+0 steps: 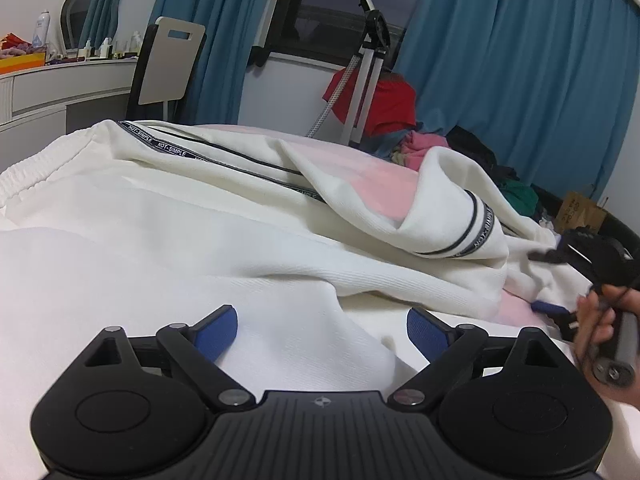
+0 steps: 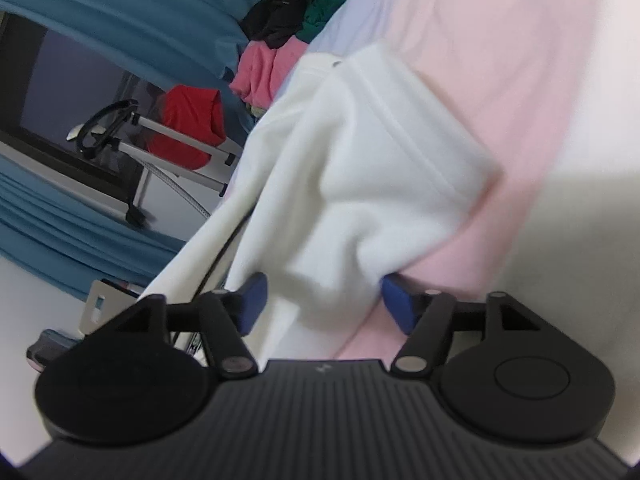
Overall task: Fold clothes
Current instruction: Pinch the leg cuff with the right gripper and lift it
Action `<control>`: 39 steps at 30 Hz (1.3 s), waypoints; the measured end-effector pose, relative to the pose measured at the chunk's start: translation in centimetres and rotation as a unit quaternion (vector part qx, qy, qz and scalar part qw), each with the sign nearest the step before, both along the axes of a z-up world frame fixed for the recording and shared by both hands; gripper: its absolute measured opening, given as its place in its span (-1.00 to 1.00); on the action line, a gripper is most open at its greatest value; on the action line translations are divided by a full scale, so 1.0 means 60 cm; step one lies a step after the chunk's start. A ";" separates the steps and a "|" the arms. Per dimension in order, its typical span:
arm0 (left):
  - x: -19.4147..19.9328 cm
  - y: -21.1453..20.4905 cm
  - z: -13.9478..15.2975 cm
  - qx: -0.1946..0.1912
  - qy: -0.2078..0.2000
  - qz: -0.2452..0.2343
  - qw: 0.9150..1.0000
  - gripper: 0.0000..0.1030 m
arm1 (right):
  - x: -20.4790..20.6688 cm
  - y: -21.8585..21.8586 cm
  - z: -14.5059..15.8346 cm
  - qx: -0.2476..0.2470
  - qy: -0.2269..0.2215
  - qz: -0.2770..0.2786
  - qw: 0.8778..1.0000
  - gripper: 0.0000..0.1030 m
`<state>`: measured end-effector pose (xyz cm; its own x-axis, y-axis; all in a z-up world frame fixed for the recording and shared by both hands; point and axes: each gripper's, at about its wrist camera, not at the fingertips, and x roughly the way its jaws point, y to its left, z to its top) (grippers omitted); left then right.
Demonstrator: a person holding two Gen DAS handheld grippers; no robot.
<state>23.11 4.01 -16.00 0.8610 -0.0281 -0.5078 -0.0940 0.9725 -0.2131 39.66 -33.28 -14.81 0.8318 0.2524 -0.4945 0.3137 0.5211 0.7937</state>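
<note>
A bedroom in a home. A bed with a pink sheet fills the middle; blue curtains flank a dark window at the top. At upper left stand a white dressing bench with bottles, a mirror and a chair. Loose clothes pile at right.

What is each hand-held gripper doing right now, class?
Left hand-held gripper: open, holding nothing, over the white trousers.
Right hand-held gripper: open, trouser fabric between its pads, not clamped.
</note>
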 end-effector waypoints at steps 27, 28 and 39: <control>-0.021 -0.027 0.020 0.076 -0.056 -0.031 0.995 0.84 | 0.012 -0.245 0.080 -0.035 -0.106 -0.095 0.989 -0.84; -0.021 -0.027 0.021 0.074 -0.058 -0.034 0.995 0.84 | 0.008 -0.268 0.084 -0.051 -0.104 -0.103 0.988 -0.84; -0.023 -0.015 0.040 0.046 -0.063 -0.035 0.996 0.84 | -0.039 -0.360 0.110 -0.085 -0.103 -0.179 0.975 -0.85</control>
